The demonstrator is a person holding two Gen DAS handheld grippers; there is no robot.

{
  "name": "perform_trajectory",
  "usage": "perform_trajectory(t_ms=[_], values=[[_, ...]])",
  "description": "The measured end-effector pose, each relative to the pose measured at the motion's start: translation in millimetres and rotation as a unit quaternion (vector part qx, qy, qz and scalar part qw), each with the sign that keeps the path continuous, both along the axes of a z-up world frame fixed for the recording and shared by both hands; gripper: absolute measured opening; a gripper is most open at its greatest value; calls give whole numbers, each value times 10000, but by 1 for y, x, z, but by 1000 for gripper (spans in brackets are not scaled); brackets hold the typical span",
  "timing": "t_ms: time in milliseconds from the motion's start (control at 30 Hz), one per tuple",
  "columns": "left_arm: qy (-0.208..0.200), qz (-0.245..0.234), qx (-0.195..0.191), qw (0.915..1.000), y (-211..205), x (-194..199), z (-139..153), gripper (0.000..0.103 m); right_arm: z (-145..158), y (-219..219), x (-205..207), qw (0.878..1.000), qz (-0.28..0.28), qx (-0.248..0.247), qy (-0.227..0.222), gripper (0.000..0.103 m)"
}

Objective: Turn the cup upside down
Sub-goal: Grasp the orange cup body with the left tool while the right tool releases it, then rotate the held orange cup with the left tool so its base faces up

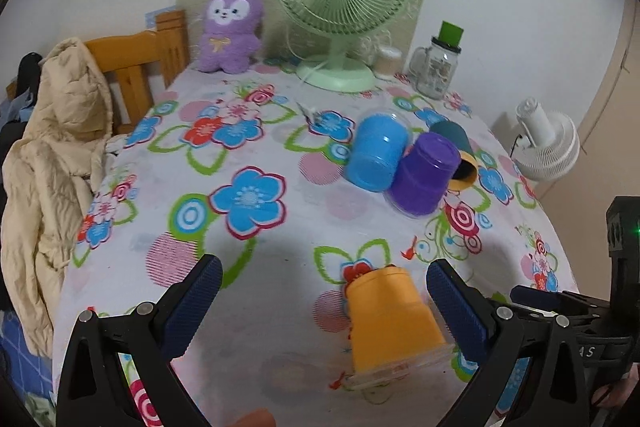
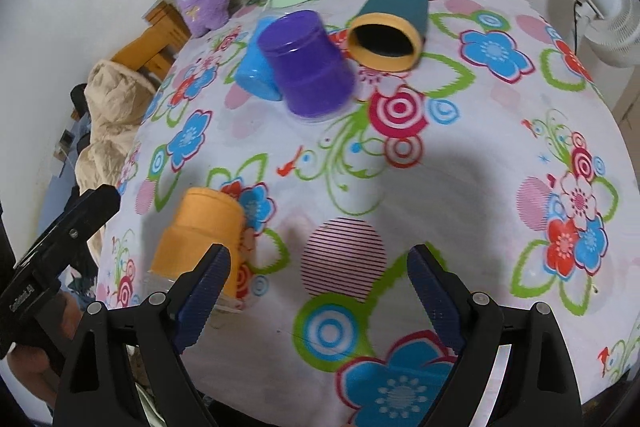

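An orange cup (image 1: pixel 394 321) stands upside down on the flowered tablecloth, between my left gripper's fingers but closer to the right one. My left gripper (image 1: pixel 324 291) is open and empty. The same orange cup (image 2: pixel 198 235) shows at the left of the right wrist view, partly behind the left fingertip (image 2: pixel 206 289). My right gripper (image 2: pixel 320 283) is open and empty above the cloth. Farther back, a purple cup (image 2: pixel 306 65) and a blue cup (image 2: pixel 254 67) stand upside down. A teal cup with an orange rim (image 2: pixel 388 27) lies on its side, mouth toward me.
A green desk fan (image 1: pixel 340 7), a purple plush toy (image 1: pixel 230 27), a glass jar with a green lid (image 1: pixel 436 67) and a small white container (image 1: pixel 388 61) stand at the table's back. A beige jacket (image 1: pixel 52 163) hangs over a wooden chair at left. A white fan (image 1: pixel 544 143) is right.
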State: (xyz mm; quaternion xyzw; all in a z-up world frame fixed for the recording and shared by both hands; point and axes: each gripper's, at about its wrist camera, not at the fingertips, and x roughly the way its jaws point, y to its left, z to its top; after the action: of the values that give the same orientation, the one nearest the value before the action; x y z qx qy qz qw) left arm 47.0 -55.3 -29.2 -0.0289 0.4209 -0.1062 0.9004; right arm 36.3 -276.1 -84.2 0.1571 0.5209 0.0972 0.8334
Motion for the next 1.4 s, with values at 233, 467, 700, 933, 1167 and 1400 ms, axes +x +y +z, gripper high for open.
perform_trajectory(t_ms=[233,467,700,933,1167,1400], values=[[176,-113,145,9997,-16,11,-12,103,-10,-13,-4,9999,-111,40,101,92],[449,-222,227,9985,-26,21,-26,103,-16,-16,-7,9998,-121,77,169,92],[760,-364,495,9952,-38,31,-46,103,-21,-19,-7,9996,-124,63,246,92],[1110,-513,485,9913,-46,39,-60,103,-25,-23,-7,9995,-133,128,263,92],[1354,-562,413,9883,-48,46,-65,102,-22,-29,-10,9993,-214,223,198,92],[1712,-766,242,9820,-54,54,-74,90,-17,-33,-11,9993,-247,254,140,92]])
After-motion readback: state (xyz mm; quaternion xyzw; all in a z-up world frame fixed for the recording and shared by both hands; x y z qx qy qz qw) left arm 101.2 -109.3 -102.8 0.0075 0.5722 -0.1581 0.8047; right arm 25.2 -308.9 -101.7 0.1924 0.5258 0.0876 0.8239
